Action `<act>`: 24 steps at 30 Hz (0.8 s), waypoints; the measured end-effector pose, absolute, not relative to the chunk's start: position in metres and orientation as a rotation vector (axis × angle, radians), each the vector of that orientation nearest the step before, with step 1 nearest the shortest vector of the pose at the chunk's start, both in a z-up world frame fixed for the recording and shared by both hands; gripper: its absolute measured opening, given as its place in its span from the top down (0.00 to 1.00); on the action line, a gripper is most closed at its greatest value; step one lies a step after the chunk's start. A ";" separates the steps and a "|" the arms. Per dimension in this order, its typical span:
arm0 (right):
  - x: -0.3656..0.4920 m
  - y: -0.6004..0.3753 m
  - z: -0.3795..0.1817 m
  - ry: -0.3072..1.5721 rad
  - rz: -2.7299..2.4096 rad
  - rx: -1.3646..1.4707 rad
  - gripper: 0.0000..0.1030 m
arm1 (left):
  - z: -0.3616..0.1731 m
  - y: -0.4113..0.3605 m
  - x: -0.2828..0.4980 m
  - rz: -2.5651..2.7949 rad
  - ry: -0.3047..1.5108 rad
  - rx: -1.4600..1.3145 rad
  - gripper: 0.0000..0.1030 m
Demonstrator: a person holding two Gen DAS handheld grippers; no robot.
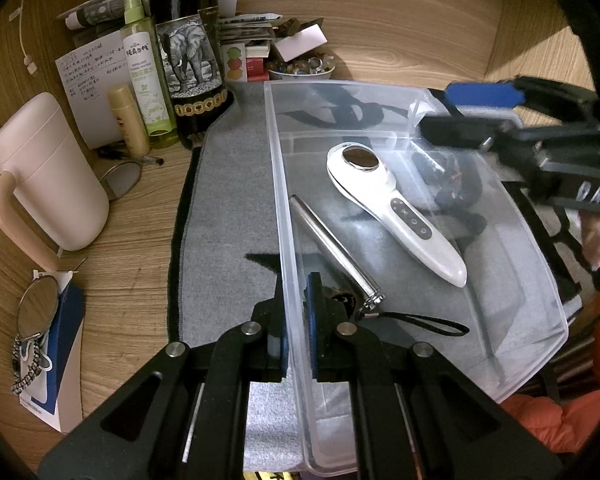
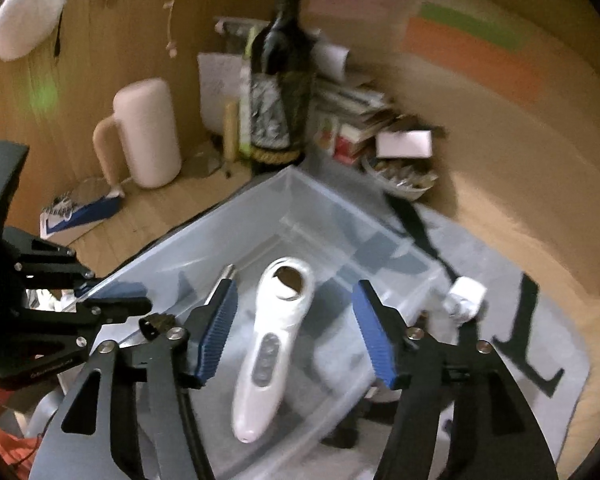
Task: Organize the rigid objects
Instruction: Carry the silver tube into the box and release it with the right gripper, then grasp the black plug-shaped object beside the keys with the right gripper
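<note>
At the left edge of the desk (image 1: 132,280) a pink mug (image 1: 48,176) stands with its handle facing forward, and a small round mirror (image 1: 38,307) lies on a blue and white box (image 1: 60,360) in front of it. Toward the back of the desk, a green spray bottle (image 1: 146,76) and a dark wine bottle (image 1: 190,56) with an elephant label stand side by side, with a small yellow tube (image 1: 129,120) just in front of the spray bottle.

A grey mat (image 1: 228,208) covers the middle of the desk and carries a clear plastic bin (image 1: 520,300). The left gripper (image 1: 296,320) is clamped on the bin's left wall, one blue pad outside it and one inside.

Inside the bin, a silver metal rod (image 1: 332,244) with a black wrist strap (image 1: 424,322) lies along the left wall, its strap end close to the gripper. To its right a white handheld device (image 1: 396,208) lies on the bin floor, its round dark head toward the back and its button panel toward the front.

The right gripper (image 2: 296,332) hovers over the bin above the white device, its blue pads (image 2: 374,340) wide apart and holding nothing. In the left wrist view it reaches in over the bin's right rim.
</note>
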State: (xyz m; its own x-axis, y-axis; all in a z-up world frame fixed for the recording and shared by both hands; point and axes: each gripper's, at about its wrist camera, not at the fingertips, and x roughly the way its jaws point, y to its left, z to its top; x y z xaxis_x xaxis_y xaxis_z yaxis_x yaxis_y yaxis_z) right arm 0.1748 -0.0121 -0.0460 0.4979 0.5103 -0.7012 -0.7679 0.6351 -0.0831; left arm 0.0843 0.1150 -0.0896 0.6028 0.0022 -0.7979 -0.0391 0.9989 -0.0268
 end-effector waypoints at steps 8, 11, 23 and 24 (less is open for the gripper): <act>0.186 -0.055 -0.026 0.645 0.703 -0.338 0.36 | -0.090 0.117 0.085 0.028 0.929 -0.041 0.94; 0.192 -0.073 -0.026 0.651 0.662 -0.315 0.36 | -0.090 0.118 0.086 0.030 0.931 -0.039 0.94; 0.202 -0.109 -0.079 0.815 0.595 -0.302 0.36 | -0.090 0.116 0.087 0.043 0.939 -0.034 0.94; 0.201 -0.109 -0.084 0.830 0.604 -0.299 0.36 | -0.090 0.116 0.087 0.043 0.939 -0.034 0.94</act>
